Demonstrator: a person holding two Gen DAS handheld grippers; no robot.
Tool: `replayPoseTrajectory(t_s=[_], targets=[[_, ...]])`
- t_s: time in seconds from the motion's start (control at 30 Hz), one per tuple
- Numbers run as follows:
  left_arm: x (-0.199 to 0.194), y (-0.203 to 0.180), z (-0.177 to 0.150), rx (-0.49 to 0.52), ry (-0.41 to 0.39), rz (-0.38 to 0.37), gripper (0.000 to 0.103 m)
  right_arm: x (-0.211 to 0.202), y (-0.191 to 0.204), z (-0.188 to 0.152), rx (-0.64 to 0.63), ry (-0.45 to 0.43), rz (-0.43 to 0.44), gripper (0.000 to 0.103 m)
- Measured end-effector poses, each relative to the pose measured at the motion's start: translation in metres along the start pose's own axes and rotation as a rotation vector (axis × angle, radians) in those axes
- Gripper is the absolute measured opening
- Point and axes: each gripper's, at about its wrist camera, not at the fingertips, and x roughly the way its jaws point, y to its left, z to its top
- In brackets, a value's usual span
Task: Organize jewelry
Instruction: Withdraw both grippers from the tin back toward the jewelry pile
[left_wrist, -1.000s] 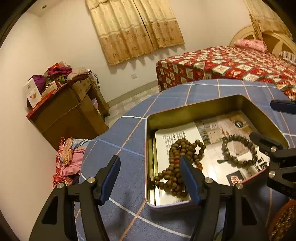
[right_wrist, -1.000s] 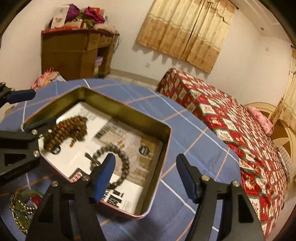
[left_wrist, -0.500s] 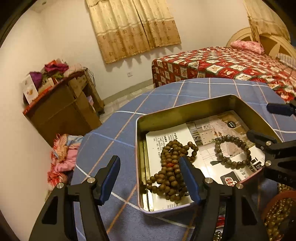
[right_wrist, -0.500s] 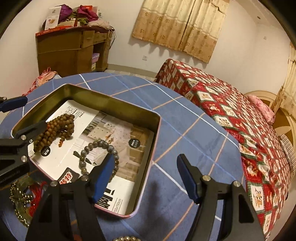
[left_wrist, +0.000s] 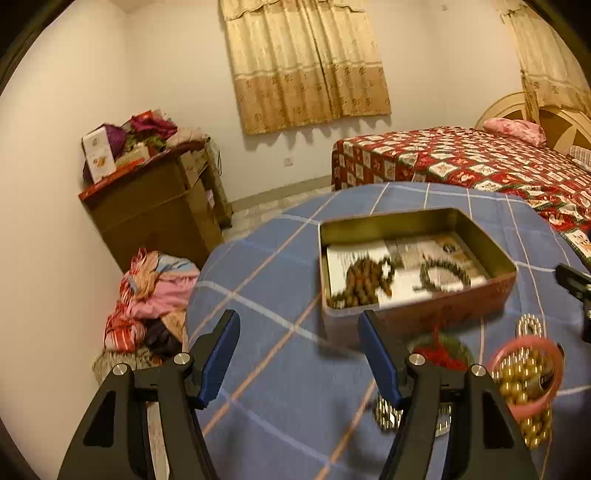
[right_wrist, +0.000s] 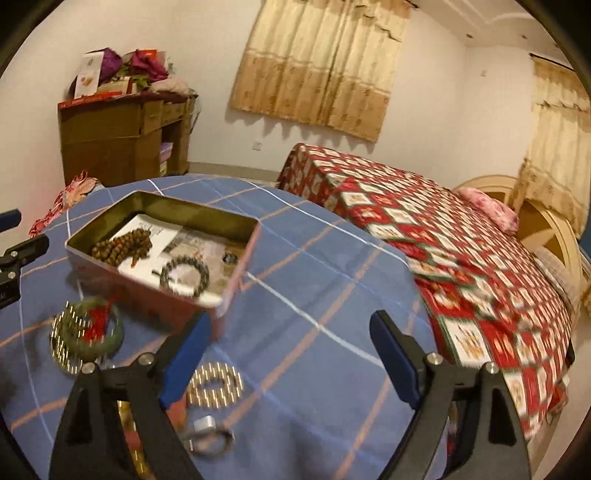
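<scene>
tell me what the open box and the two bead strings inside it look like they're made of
Box: looks like thin metal tin, with a dull gold sheen on the inner walls, a rolled rim and a pinkish painted outside.
Brown bead string: probably wood, matte warm brown, no glint.
Dark bead bracelet: grey-green beads with a slight shine, maybe stone or dark wood; blur leaves it open.

A red patterned bed (right_wrist: 424, 236), beige curtains (left_wrist: 306, 62), cluttered wooden cabinet (left_wrist: 155, 206).

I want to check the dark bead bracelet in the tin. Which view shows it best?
The right wrist view: the dark bead bracelet lies nearer and sharper inside the tin. The left wrist view shows it smaller and motion-blurred.
</scene>
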Motion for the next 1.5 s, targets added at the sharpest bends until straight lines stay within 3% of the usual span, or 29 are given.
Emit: replayPoseTrajectory(t_s=[0.13,0.27,0.6,0.77,0.93,1.1,1.17,1.2,1.23,1.27,1.5], targets=[[-0.009,-0.003,-0.018,-0.047,0.026,-0.035,0.067,-0.013,-0.004,-0.019,0.038,0.006,-0.021,0.09],[-0.008,-0.014,-0.027,-0.015,0.044,-0.023,0.067,-0.02,-0.008,-0.033,0.074,0.006,-0.016,0.09],[-0.012,-0.018,-0.035,0.006,0.05,-0.004,0.067,-0.021,-0.003,-0.048,0.093,-0.025,-0.007,0.091],[-0.019,-0.018,-0.043,-0.013,0.06,-0.04,0.067,-0.022,-0.007,-0.049,0.133,-0.038,0.004,0.096],[-0.018,-0.036,-0.042,0.044,0.057,-0.076,0.067,-0.02,0.0,-0.049,0.123,-0.039,0.022,0.096],[0.002,-0.052,-0.045,0.106,0.107,-0.115,0.067,-0.019,0.0,-0.051,0.12,-0.032,0.017,0.096],[0.01,-0.053,-0.043,0.11,0.127,-0.129,0.054,-0.02,0.0,-0.052,0.12,-0.035,0.011,0.096],[0.012,-0.053,-0.042,0.103,0.131,-0.144,0.03,-0.02,0.001,-0.052,0.12,-0.036,0.012,0.096],[0.014,-0.051,-0.041,0.094,0.138,-0.168,0.015,-0.02,0.001,-0.052,0.119,-0.036,0.012,0.096],[0.013,-0.049,-0.04,0.09,0.134,-0.177,0.009,-0.02,0.001,-0.052,0.118,-0.036,0.011,0.096],[-0.021,-0.029,-0.025,0.008,0.05,-0.255,0.005,-0.019,-0.003,-0.053,0.13,-0.031,0.008,0.096]])
